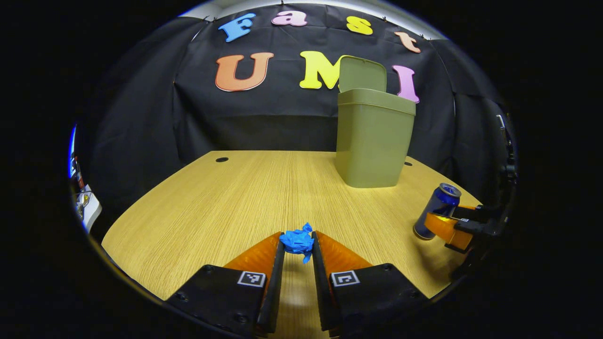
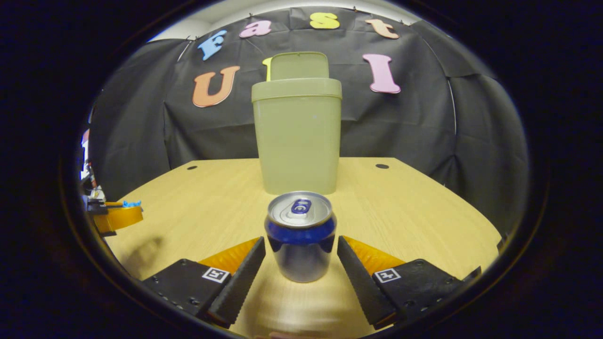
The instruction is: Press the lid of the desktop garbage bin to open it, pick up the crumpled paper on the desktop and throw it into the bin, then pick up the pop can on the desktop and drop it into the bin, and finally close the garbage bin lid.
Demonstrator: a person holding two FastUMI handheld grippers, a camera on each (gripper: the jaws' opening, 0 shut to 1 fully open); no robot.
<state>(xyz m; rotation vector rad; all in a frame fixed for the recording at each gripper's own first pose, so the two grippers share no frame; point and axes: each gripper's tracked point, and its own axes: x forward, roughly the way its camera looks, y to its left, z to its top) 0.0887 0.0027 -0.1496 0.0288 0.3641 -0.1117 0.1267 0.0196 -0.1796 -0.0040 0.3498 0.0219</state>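
The green bin (image 1: 374, 141) stands at the back of the wooden table, its lid (image 1: 362, 73) tipped up and open. My left gripper (image 1: 297, 245) is shut on the blue crumpled paper (image 1: 297, 240), which sits pinched at its fingertips over the table's front. At the right edge stands the blue pop can (image 1: 438, 207) with my right gripper (image 1: 450, 226) around it. In the right gripper view the pop can (image 2: 300, 235) is upright between the fingers of my right gripper (image 2: 300, 242), both touching its sides, with the bin (image 2: 297, 136) straight behind. The left gripper (image 2: 118, 214) with the paper (image 2: 132, 204) is at far left.
The wooden table (image 1: 226, 197) has small dark cable holes (image 1: 221, 159) near its back corners. Black cloth walls close in the back and sides. Some equipment (image 1: 87, 207) sits past the table's left edge.
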